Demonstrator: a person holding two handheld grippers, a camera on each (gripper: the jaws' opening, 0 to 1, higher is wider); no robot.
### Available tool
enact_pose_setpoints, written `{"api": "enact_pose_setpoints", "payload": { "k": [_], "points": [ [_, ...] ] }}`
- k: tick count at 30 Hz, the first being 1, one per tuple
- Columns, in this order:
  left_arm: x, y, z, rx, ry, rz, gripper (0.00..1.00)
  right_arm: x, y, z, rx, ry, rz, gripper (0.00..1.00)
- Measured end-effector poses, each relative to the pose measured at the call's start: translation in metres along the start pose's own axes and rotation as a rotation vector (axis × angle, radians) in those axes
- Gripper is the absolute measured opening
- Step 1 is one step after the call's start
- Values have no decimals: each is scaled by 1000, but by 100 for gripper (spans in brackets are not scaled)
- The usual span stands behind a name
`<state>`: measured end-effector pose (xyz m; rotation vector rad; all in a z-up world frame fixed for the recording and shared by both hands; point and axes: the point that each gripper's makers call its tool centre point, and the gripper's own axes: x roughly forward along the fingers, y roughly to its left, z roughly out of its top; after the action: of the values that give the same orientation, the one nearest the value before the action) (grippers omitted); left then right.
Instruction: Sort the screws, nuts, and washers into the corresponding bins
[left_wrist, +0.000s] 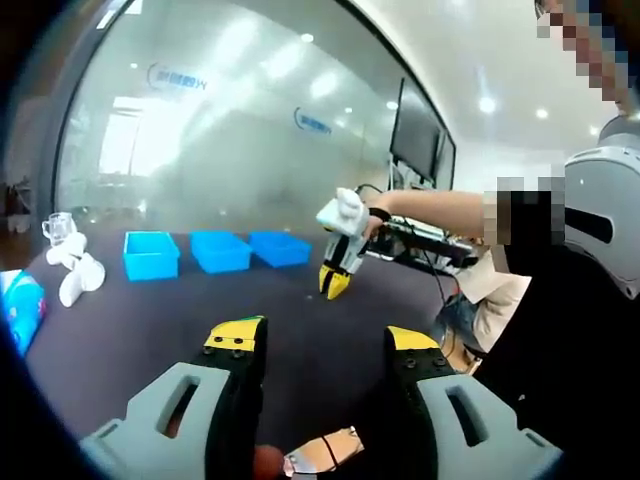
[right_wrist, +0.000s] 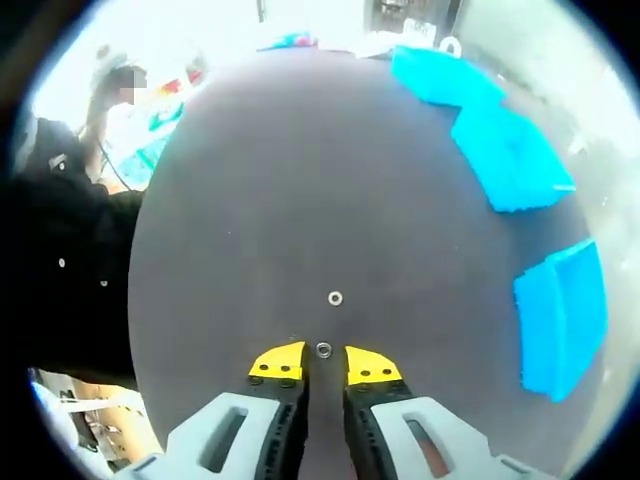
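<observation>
In the right gripper view a small metal ring, a nut or washer (right_wrist: 324, 349), lies on the dark table right at the yellow tips of my right gripper (right_wrist: 325, 362). The jaws stand a narrow gap apart, one on each side of it, not closed on it. A second washer (right_wrist: 335, 298) lies a little farther ahead. Three blue bins (right_wrist: 510, 155) line the table's right side. In the left gripper view my left gripper (left_wrist: 323, 340) hangs wide open above the table with nothing in it. The right gripper (left_wrist: 335, 280) points down at the table beyond it, with the blue bins (left_wrist: 220, 250) in a row behind.
White objects and a clear cup (left_wrist: 72, 262) stand at the far left, beside a blue packet (left_wrist: 20, 305). A glass wall rises behind the bins, with a monitor (left_wrist: 418, 135) to its right. The person stands at the table's right edge. Cluttered desks lie past the far edge (right_wrist: 170, 110).
</observation>
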<state>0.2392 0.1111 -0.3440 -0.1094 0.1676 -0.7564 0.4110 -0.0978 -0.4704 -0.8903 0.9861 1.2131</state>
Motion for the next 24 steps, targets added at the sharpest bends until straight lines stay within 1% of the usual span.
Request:
{"api": "enact_pose_setpoints", "payload": {
  "k": [7,11,16,21,24],
  "points": [
    [-1,1,0,-8,-4,4,44,1,1,0,25,5,16,8],
    [-1,2,0,-8,-6,5,43,1,8,1,14,12,19,2],
    [-1,3,1,-6,-11,13,43,0,8,0,2,14,2,2],
    [-2,3,2,-6,-15,16,43,-6,10,2,10,-14,-3,2],
    [-3,3,3,-1,-13,16,43,-14,13,6,26,-62,-11,2]
  ]
}}
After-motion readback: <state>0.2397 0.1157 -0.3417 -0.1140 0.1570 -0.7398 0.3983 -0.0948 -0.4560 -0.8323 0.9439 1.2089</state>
